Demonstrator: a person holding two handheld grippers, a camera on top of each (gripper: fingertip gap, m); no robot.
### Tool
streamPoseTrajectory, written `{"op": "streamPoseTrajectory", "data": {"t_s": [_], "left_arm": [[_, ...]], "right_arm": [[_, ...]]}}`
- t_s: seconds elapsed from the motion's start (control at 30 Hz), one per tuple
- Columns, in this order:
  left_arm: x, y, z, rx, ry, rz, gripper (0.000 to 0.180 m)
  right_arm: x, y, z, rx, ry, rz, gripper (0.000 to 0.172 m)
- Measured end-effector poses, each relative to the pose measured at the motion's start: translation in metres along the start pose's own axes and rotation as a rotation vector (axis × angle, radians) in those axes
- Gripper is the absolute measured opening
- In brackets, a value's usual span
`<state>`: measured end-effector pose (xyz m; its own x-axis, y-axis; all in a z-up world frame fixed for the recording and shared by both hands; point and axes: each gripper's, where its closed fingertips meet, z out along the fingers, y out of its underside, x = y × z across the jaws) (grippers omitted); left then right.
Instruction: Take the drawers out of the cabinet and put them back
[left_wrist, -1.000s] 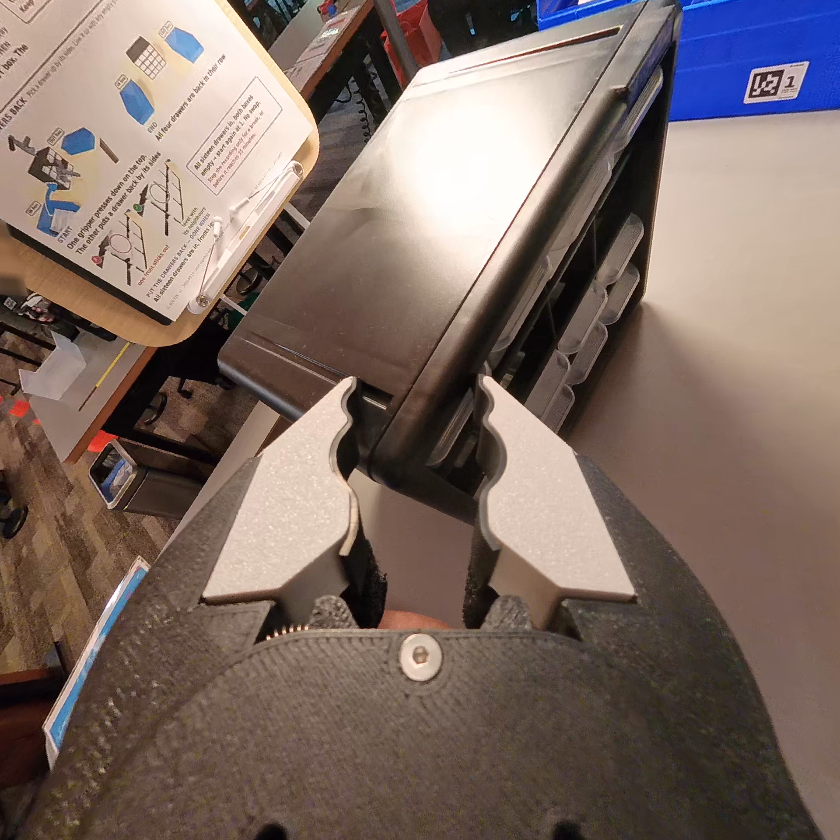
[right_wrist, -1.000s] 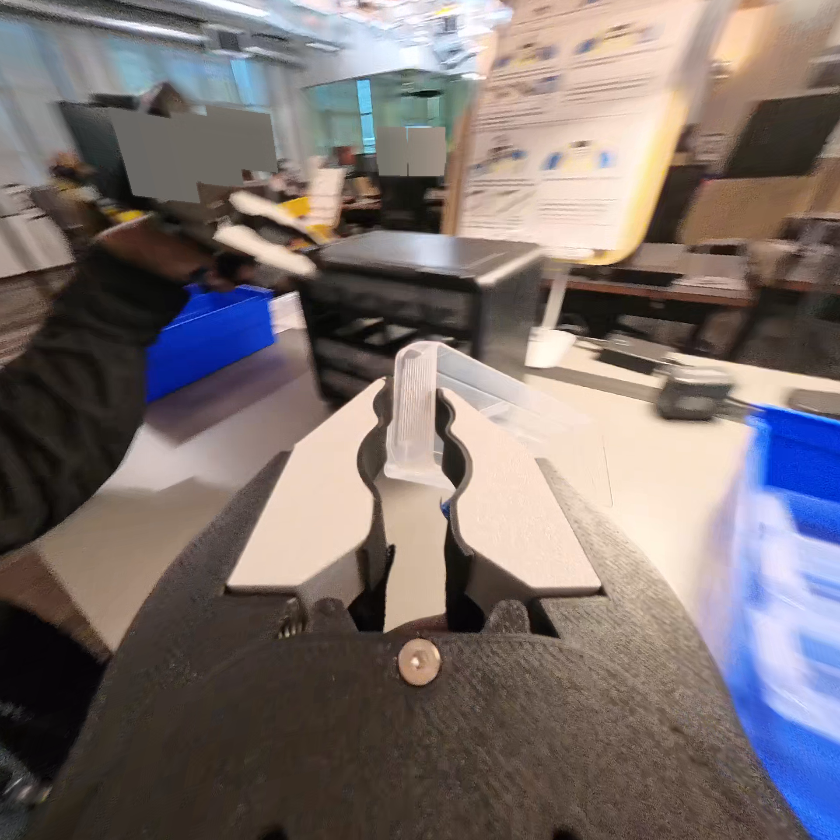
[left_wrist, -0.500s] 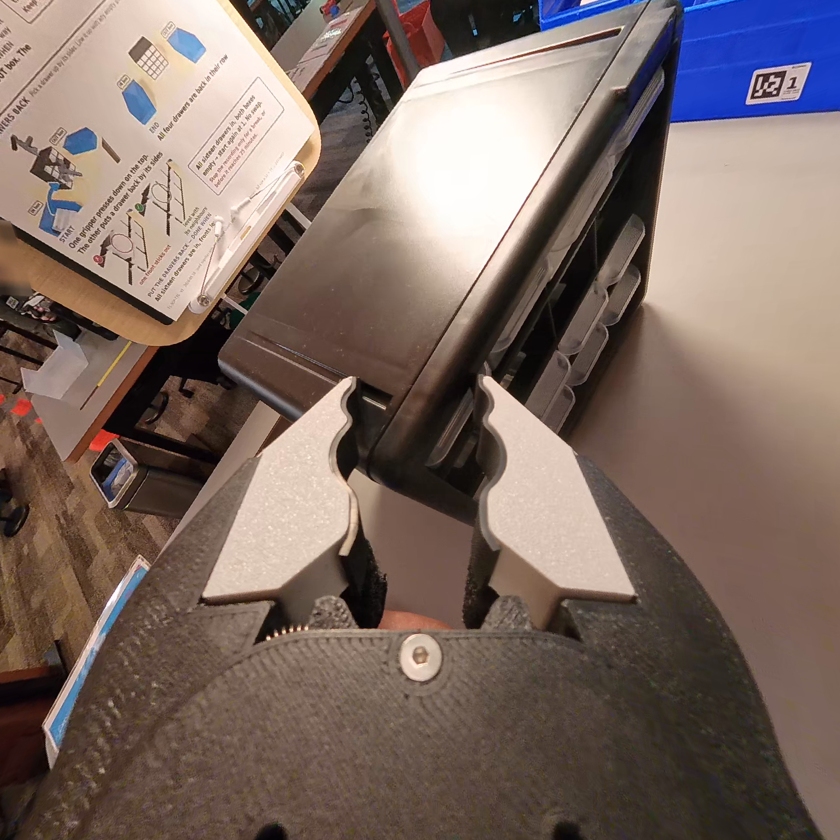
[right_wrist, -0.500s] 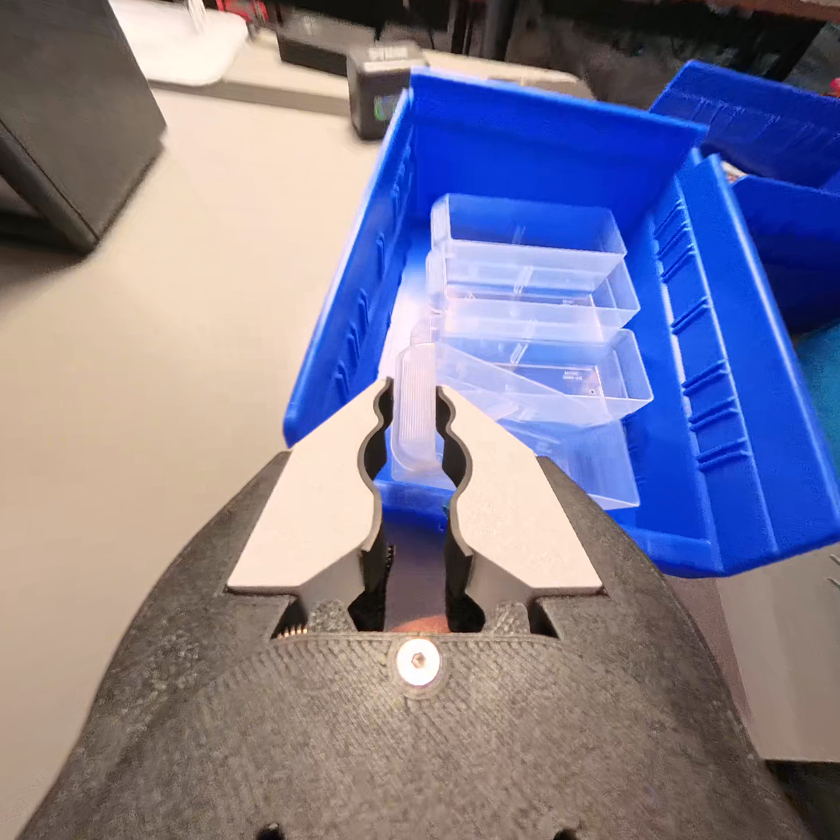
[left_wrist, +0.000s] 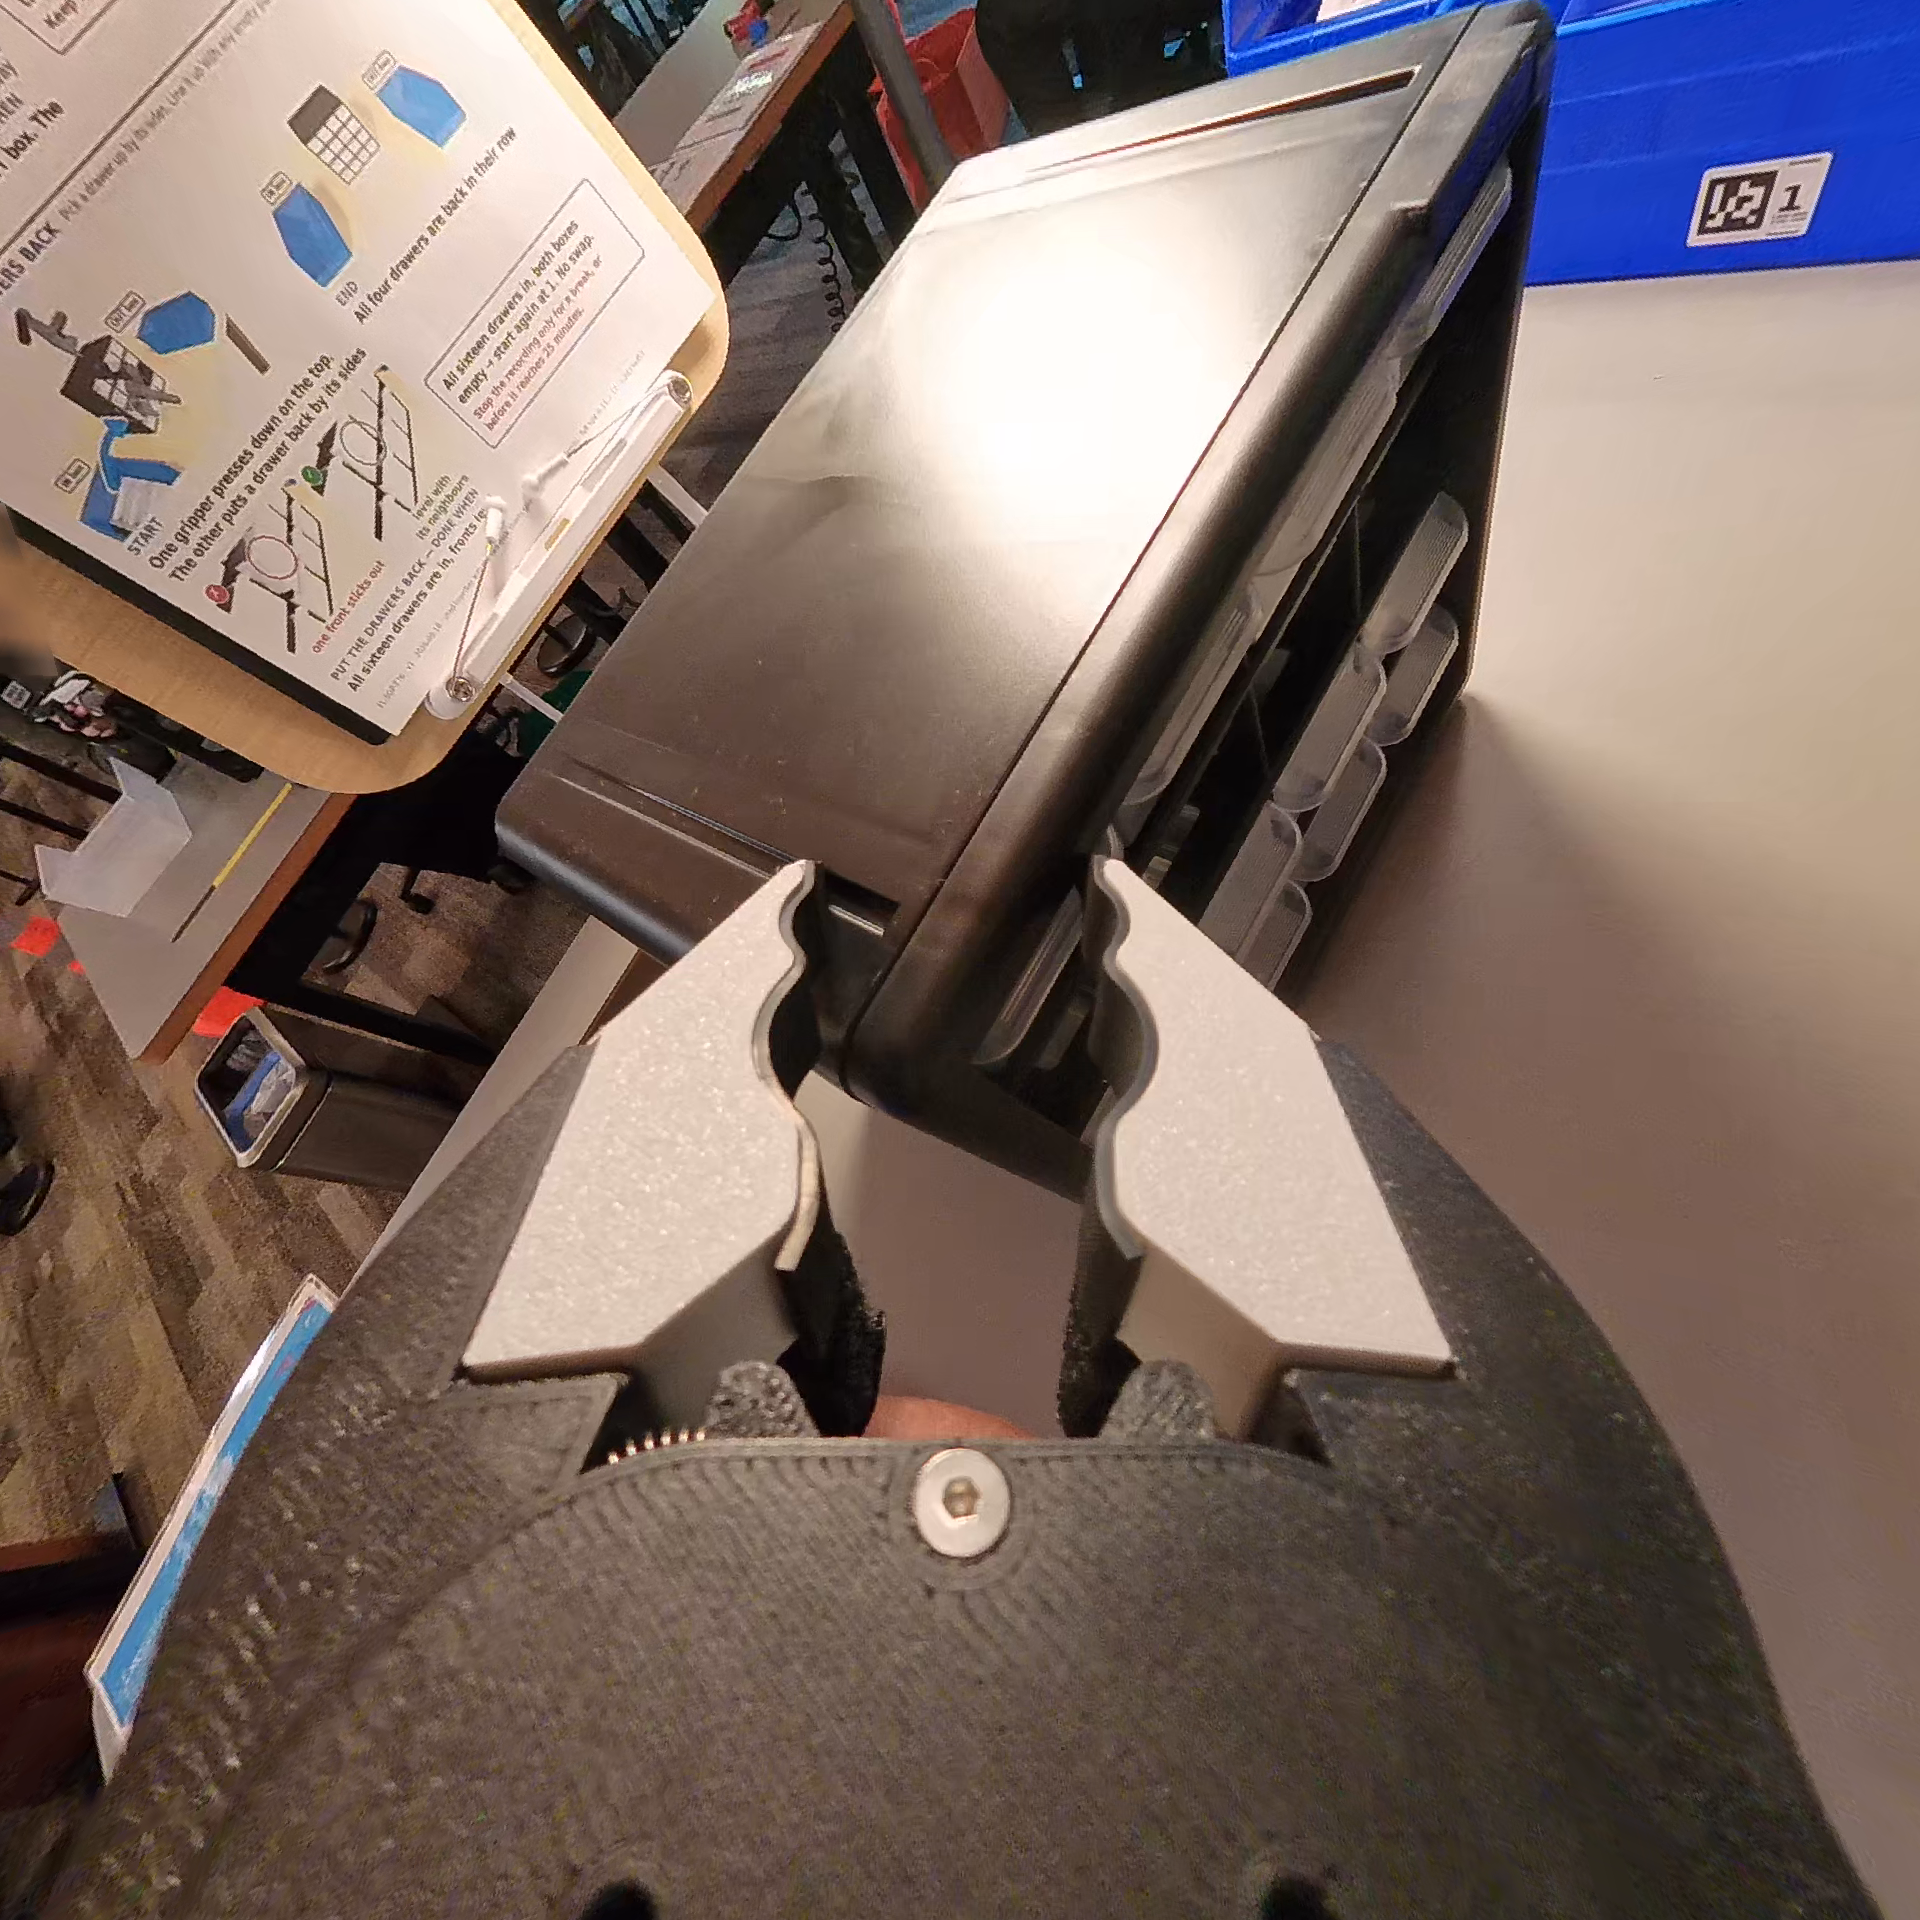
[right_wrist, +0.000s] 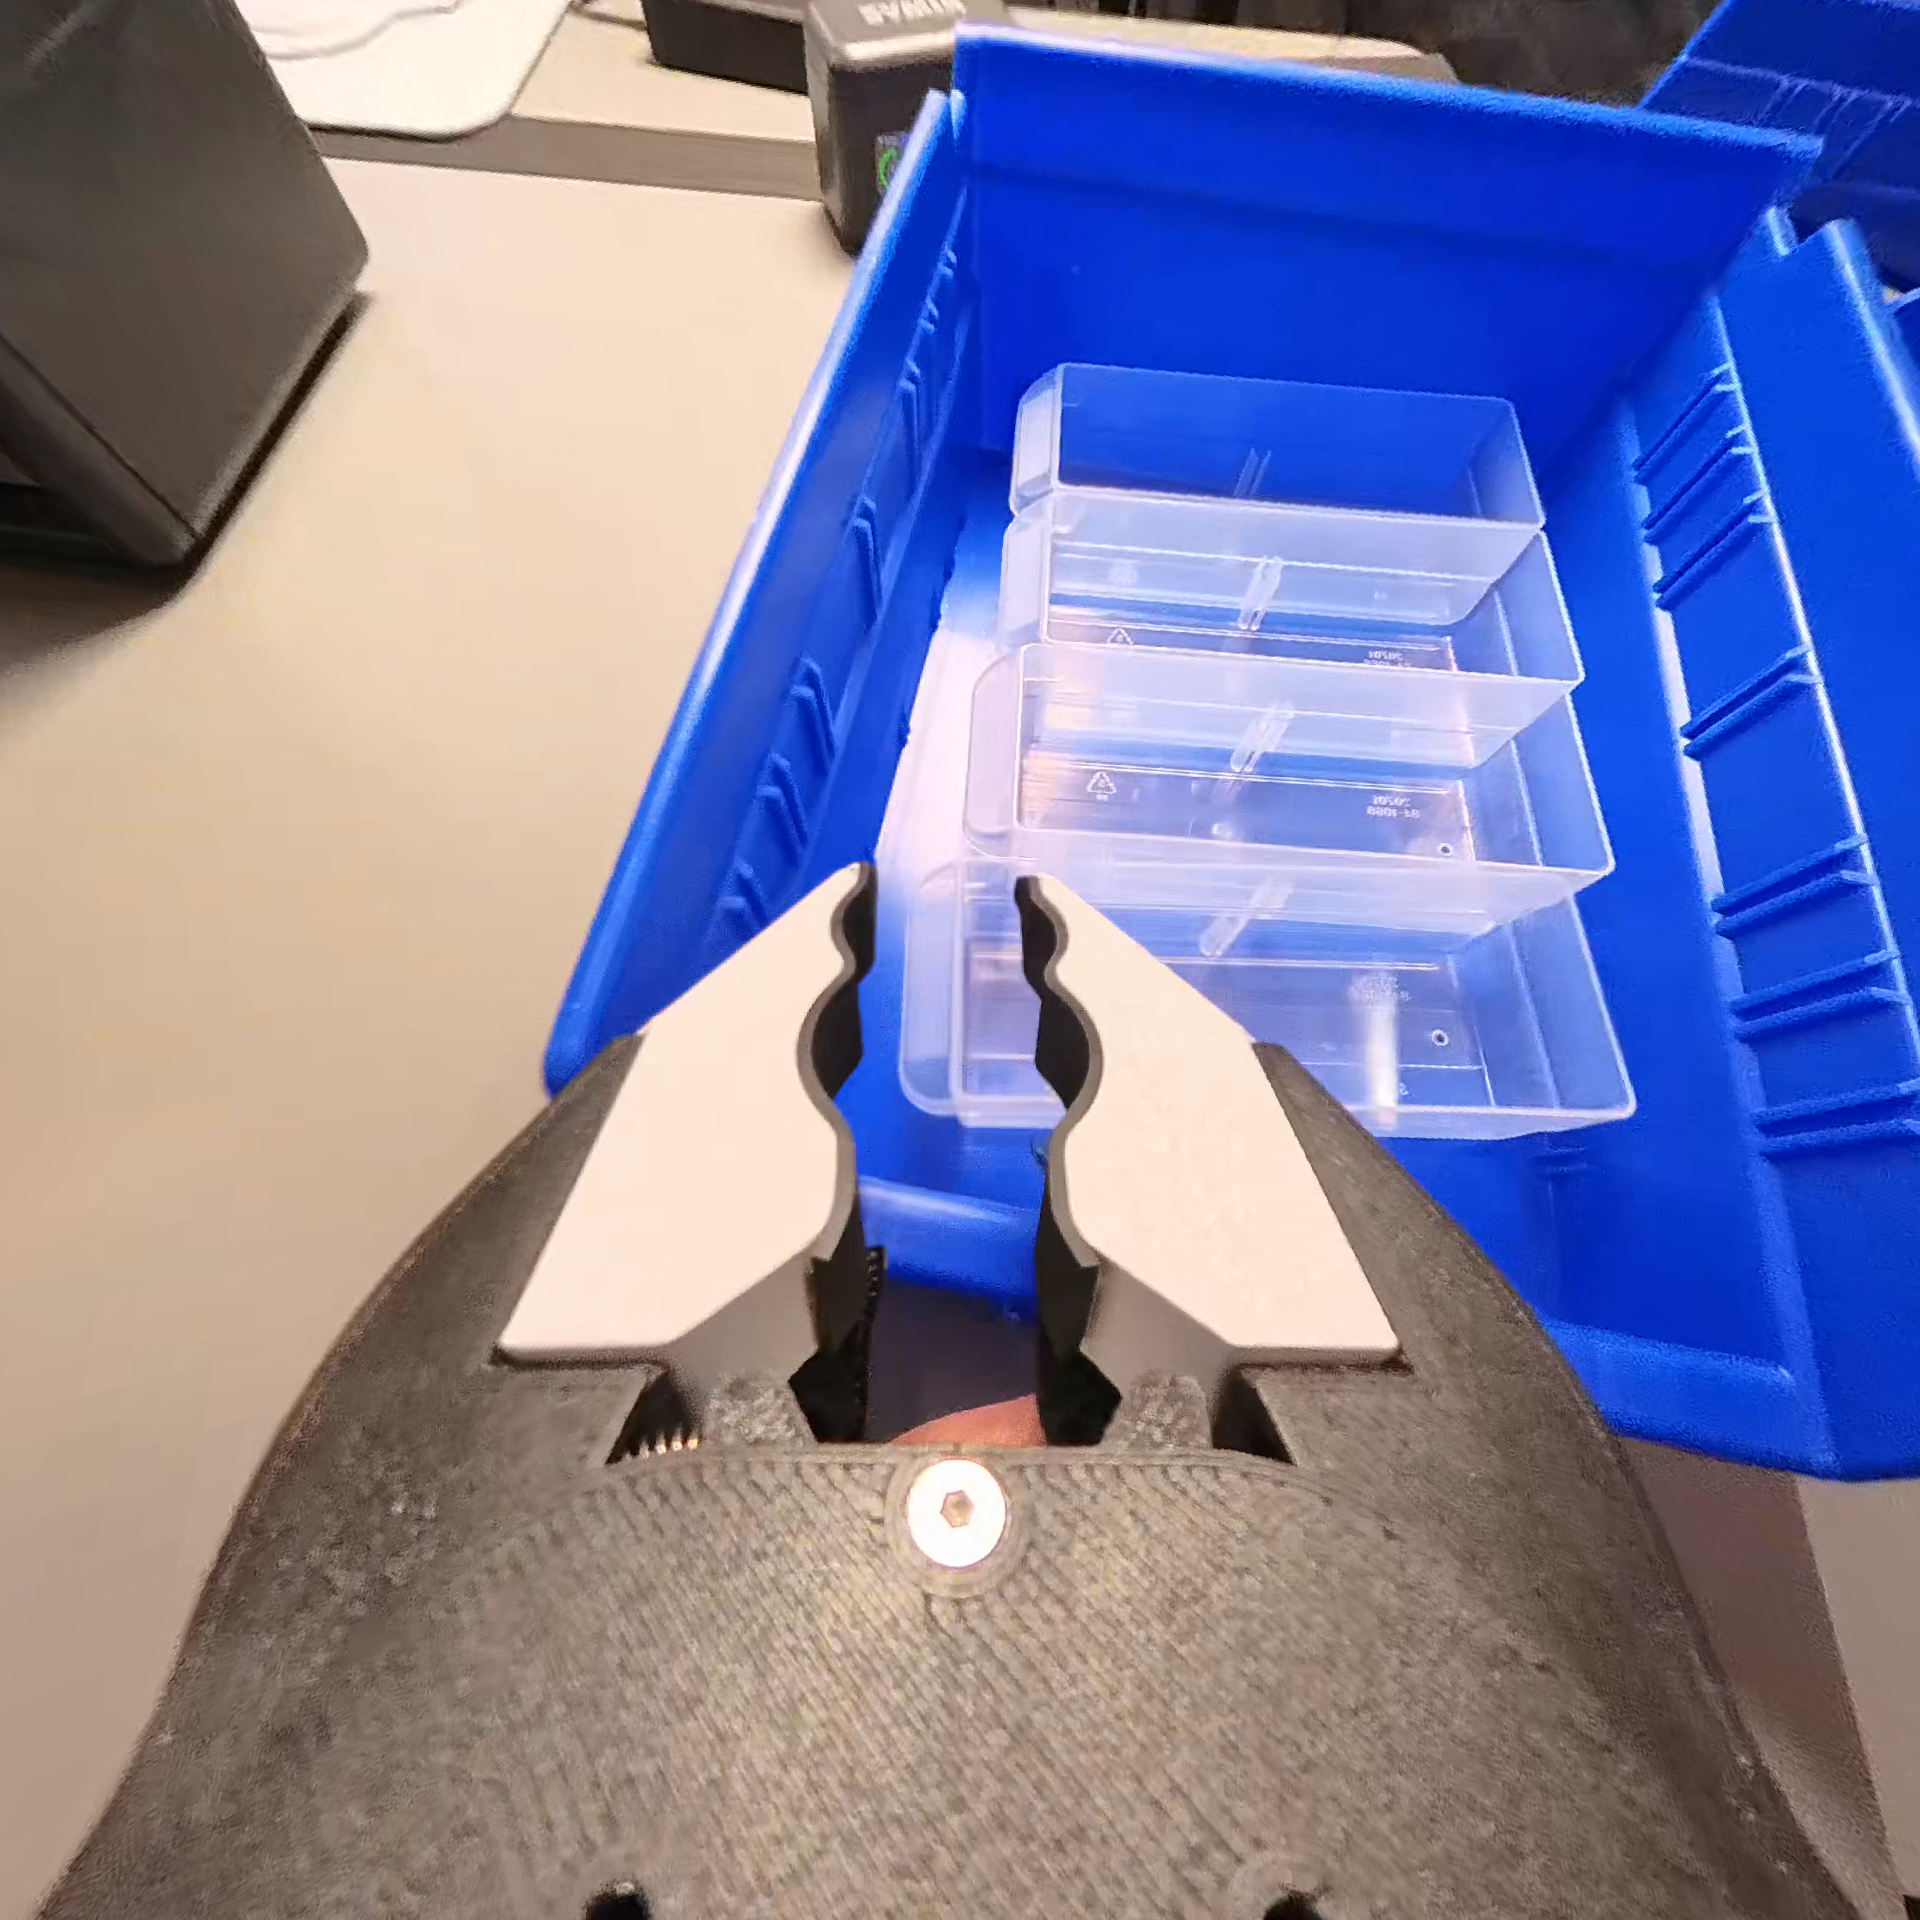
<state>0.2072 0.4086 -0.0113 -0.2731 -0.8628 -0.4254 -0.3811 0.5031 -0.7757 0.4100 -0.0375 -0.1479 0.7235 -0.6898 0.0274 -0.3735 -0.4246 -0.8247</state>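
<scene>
Unloading step: hovering right claw (right_wrist: 943, 883), released and empty, over clear drawers (right_wrist: 1278, 790) stacked in blue bin (right_wrist: 1382, 156). Steadying black cabinet (left_wrist: 987, 499) on tabletop (left_wrist: 1683, 935), left claw (left_wrist: 951, 883) spread wide around its top corner. Next, probably reaching back for another drawer.

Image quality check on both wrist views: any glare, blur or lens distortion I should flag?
Left wrist view: sharp, with a broad glare patch on the black cabinet top; wide-angle lens bends the cabinet's edges and the instruction board. Right wrist view: mostly sharp, slight softness at the edges; the clear drawers in the blue bin show pale reflections that wash out their walls; the tabletop is evenly lit.
</scene>
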Motion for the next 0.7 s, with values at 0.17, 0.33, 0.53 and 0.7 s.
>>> {"op": "streamPoseTrajectory", "data": {"t_s": [0.17, 0.33, 0.53, 0.7], "left_arm": [[0.000, 0.000, 0.000, 0.000, 0.000, -0.003, 0.049], [0.000, -0.001, -0.001, -0.001, -0.001, 0.008, 0.047], [0.008, -0.023, -0.022, 0.104, 0.021, -0.019, 0.039], [0.038, -0.034, -0.042, 0.185, 0.068, -0.083, 0.046]], "right_arm": [[0.000, -0.012, -0.027, 0.099, -0.037, 0.060, 0.040], [-0.019, -0.020, -0.067, 0.275, -0.129, 0.090, 0.042], [-0.038, -0.011, -0.081, 0.352, -0.186, 0.080, 0.046], [-0.047, -0.008, -0.070, 0.357, -0.190, 0.041, 0.052]]}}
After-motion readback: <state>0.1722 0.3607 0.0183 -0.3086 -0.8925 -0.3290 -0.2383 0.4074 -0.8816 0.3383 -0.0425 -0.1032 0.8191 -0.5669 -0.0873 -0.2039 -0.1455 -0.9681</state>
